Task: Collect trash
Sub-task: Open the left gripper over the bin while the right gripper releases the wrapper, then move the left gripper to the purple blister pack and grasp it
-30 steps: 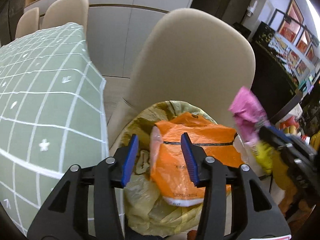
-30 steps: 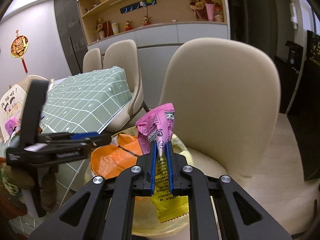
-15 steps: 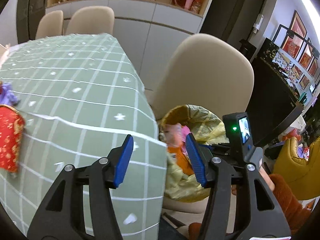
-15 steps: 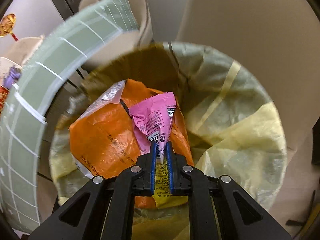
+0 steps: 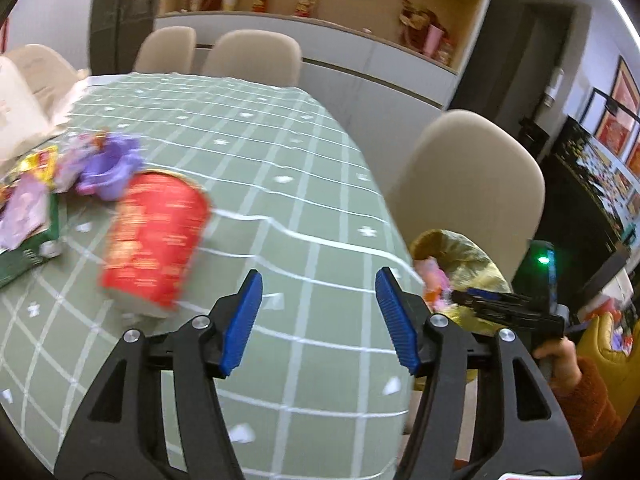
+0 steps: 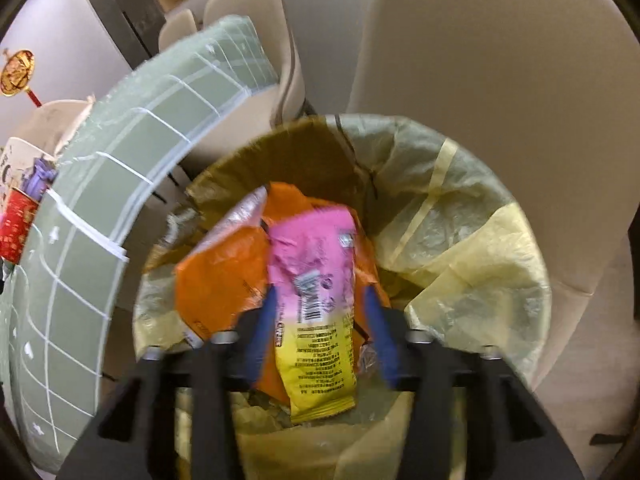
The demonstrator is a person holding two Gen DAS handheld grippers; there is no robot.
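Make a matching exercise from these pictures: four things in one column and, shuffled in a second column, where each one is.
Things
1. red cup
2. pink and yellow wrapper
3. left gripper
4. beige chair

Places
A. behind the bin
B. over the green checked tablecloth, with nothing between its fingers
C. in the lined bin, on an orange bag
D. on its side on the tablecloth

Pairs: 1-D, 2-C, 3-B, 4-A

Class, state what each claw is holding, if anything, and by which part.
Nothing. The right claw has just opened, freeing the pink wrapper; the left claw is open and empty.
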